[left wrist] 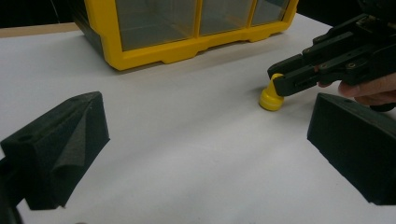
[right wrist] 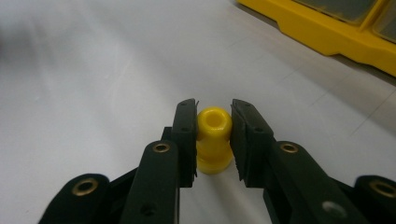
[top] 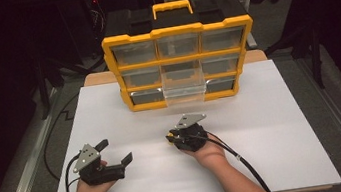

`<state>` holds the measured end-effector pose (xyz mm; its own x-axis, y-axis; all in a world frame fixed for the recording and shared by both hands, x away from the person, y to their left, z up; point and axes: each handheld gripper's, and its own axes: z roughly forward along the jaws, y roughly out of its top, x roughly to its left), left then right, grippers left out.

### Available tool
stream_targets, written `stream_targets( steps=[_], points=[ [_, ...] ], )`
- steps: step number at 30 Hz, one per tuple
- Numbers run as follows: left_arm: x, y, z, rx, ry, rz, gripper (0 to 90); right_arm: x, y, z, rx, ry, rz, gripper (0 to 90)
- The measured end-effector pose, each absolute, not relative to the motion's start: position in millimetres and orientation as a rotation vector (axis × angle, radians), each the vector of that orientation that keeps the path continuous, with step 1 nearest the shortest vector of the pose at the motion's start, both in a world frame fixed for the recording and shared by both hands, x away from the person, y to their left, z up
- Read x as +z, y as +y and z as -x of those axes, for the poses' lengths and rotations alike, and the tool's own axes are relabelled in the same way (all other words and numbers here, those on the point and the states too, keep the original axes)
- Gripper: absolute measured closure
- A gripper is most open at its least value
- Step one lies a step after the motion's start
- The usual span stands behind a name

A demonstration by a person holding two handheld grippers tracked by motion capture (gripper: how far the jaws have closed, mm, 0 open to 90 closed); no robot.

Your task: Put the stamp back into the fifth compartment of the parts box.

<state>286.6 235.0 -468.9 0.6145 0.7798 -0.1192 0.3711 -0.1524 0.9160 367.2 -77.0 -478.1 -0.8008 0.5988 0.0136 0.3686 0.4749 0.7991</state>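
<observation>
No legible text, label, brand, number or sign was seen on the yellow plastic drawer organiser (top: pixel 181 64) or elsewhere.

Left gripper (top: pixel 114 152): black body, wedge-shaped foam-like pads (left wrist: pixel 60 149), grey three-cornered top plate, black cable. Right gripper (right wrist: pixel 213 135): black jaws, brass-coloured rivets, trailing cable. Forearms bare, sleeveless.

A drawer organiser (top: pixel 181 64) stands at the far middle of the white board (top: pixel 274 127), its lower middle drawer (top: pixel 184 86) pulled out. Before it, a small peg (right wrist: pixel 214 140) stands between the right gripper (right wrist: pixel 214 135) jaws; the left gripper (top: pixel 115 151) rests farther left
</observation>
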Motion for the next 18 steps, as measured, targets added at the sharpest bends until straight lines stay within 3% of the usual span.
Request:
stream_targets(
  steps=[18],
  points=[
    [-472,233,-287,0.475,0.943,-1.766,0.1,-459,-107,-345,1.214,2.473,-0.752,73.3]
  ],
)
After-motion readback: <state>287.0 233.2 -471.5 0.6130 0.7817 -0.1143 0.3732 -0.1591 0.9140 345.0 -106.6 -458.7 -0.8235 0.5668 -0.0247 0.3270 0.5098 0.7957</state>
